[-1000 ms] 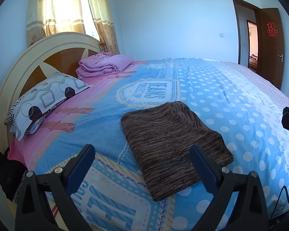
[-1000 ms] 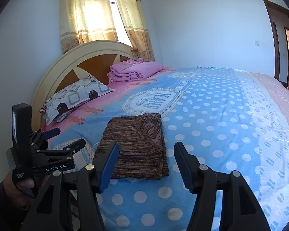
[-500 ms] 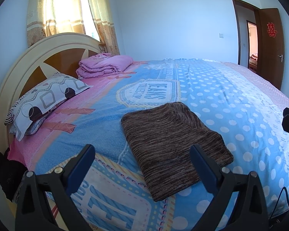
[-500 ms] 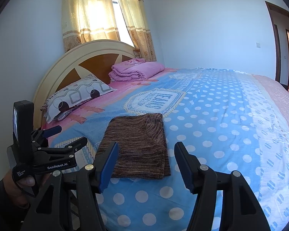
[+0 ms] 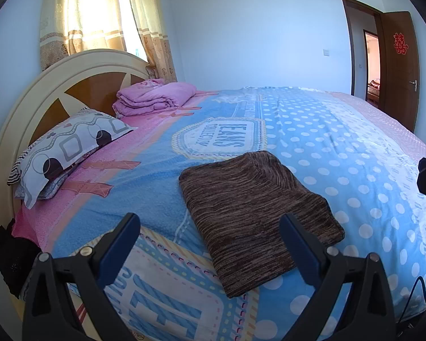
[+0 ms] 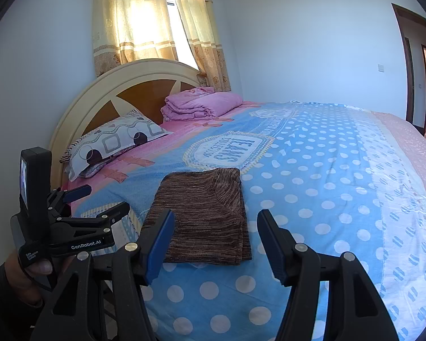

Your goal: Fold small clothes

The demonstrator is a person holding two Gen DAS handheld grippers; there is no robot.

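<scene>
1. A brown striped sweater (image 5: 255, 216) lies folded into a flat rectangle on the bed (image 5: 340, 147), on the blue part of the cover, just on the near side of the oval printed badge (image 5: 218, 139).
2. The sweater is the landmark: the left gripper (image 5: 210, 238) hangs above the bed's near edge, its jaws spread wide, one blue pad (image 5: 119, 244) beside the sweater's left edge and the other over its near right corner. Nothing is between the pads and they touch no cloth.
3. The right gripper (image 6: 215, 236) hangs over the sweater's near edge with its jaws parted and empty; the sweater (image 6: 204, 216) shows in the gap, apart from both pads.
4. In the right wrist view the left gripper (image 6: 79, 201) stands to the left of the sweater, held in a hand (image 6: 28, 272) with a dark sleeve.
5. Beyond the sweater, a patterned pillow (image 5: 68, 147) leans by the arched headboard (image 5: 37, 105).
6. A folded pink blanket (image 5: 156, 96) sits well behind the sweater, beside the pillow.
7. Curtains (image 5: 99, 20) hang over a bright window behind the headboard.
8. Far to the sweater's right, a brown door (image 5: 397, 68) stands open.
</scene>
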